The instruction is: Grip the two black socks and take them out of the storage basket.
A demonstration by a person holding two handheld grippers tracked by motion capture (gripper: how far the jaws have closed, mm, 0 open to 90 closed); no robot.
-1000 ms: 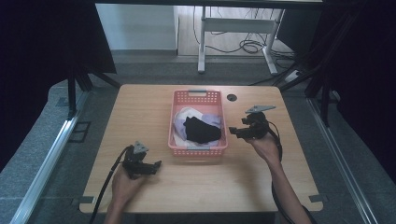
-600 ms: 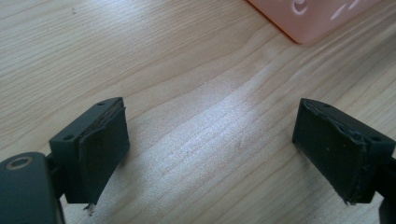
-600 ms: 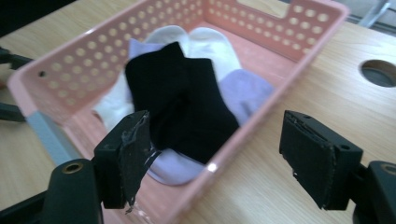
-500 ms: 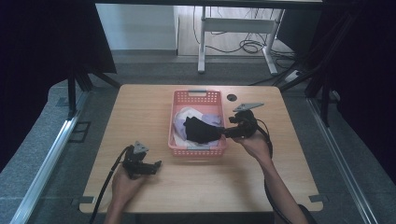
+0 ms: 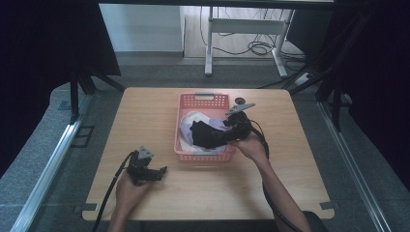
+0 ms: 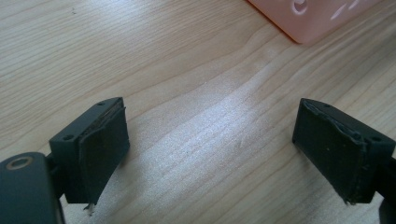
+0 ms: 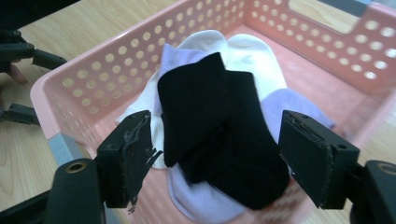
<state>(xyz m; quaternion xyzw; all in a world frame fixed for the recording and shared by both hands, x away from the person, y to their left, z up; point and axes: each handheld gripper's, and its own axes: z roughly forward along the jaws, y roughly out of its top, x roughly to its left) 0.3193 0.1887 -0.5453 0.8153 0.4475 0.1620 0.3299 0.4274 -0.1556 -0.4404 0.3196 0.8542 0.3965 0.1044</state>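
Resting low, left hand-held gripper (image 5: pixel 162 170): sits on the wooden surface (image 5: pixel 145 116) near the front left, jaws spread wide with only bare wood between them in the left gripper view (image 6: pixel 212 154).
Left hand (image 5: pixel 129 186): wrapped around that gripper from below, cable trailing off the front edge.
Basket (image 5: pixel 202 100): pink, perforated, at the middle of the surface, just right of the left gripper; its corner peeks into the left gripper view (image 6: pixel 317 18).
Black sock (image 5: pixel 205 135): lies on top of the pile inside the basket, folded over itself (image 7: pixel 219 126).
White and lilac cloths (image 7: pixel 243 51): under the black sock, against the basket floor.
Right hand-held gripper (image 5: pixel 223 136): reaching in over the basket's right rim, jaws wide, one either side of the black sock and not pressing it (image 7: pixel 215 158).
Right hand (image 5: pixel 251 147): just outside the basket's right wall, forearm coming up from the front.
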